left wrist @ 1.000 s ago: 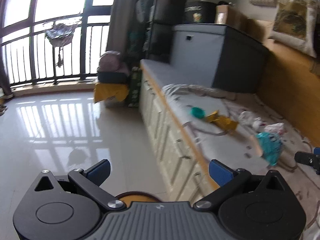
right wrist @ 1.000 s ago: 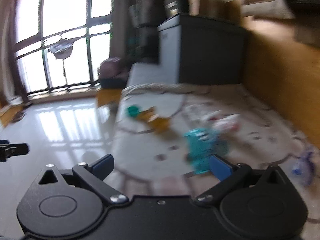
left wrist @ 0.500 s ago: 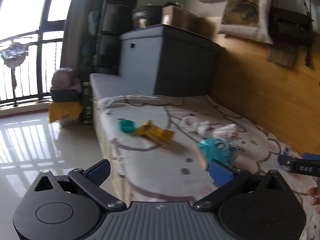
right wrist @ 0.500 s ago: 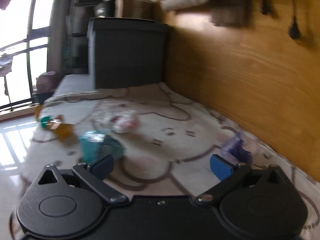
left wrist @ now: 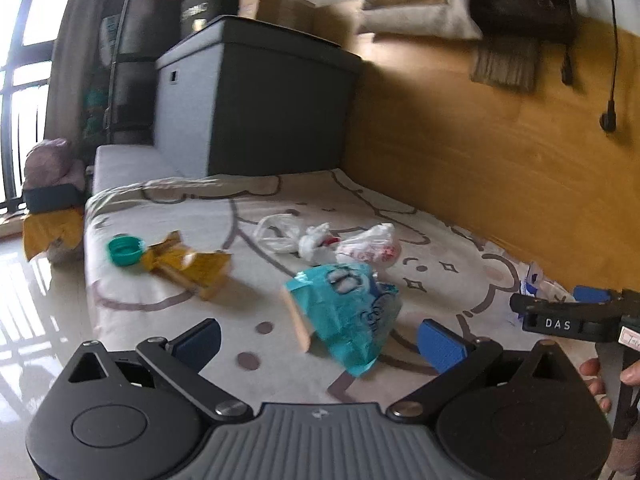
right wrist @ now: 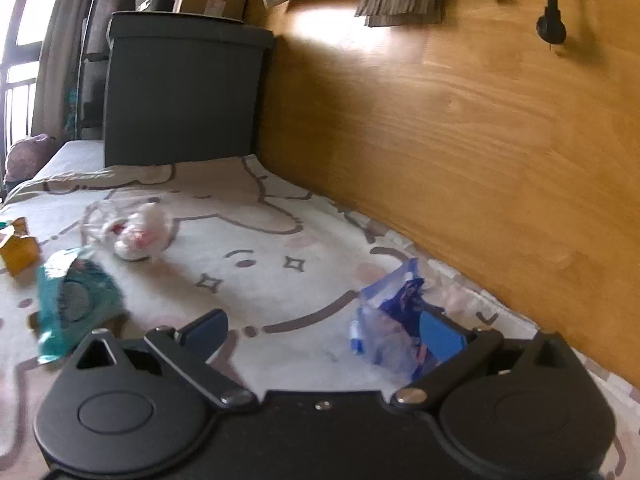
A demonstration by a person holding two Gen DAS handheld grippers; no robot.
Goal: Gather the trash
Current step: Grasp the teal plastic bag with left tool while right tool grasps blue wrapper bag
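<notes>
Wooden wall panel [right wrist: 460, 128], backing all. Patterned blanket [left wrist: 248, 216] over bench, carrying the trash. Grey storage box [left wrist: 248, 108] at far end, cardboard carton [left wrist: 280, 0] on top. Left gripper [left wrist: 318, 338], jaws open, empty; right gripper [right wrist: 324, 330], jaws open, empty, lettered "DAS". Teal wrapper [left wrist: 348, 312] between left jaws. White plastic bags [left wrist: 332, 242] beyond. Blue wrapper [right wrist: 394, 322] touching right jaw pad. Yellow wrapper [left wrist: 188, 266] beside green cap [left wrist: 125, 251].

Both grippers swung from the floor toward the littered bed [left wrist: 248, 320].
</notes>
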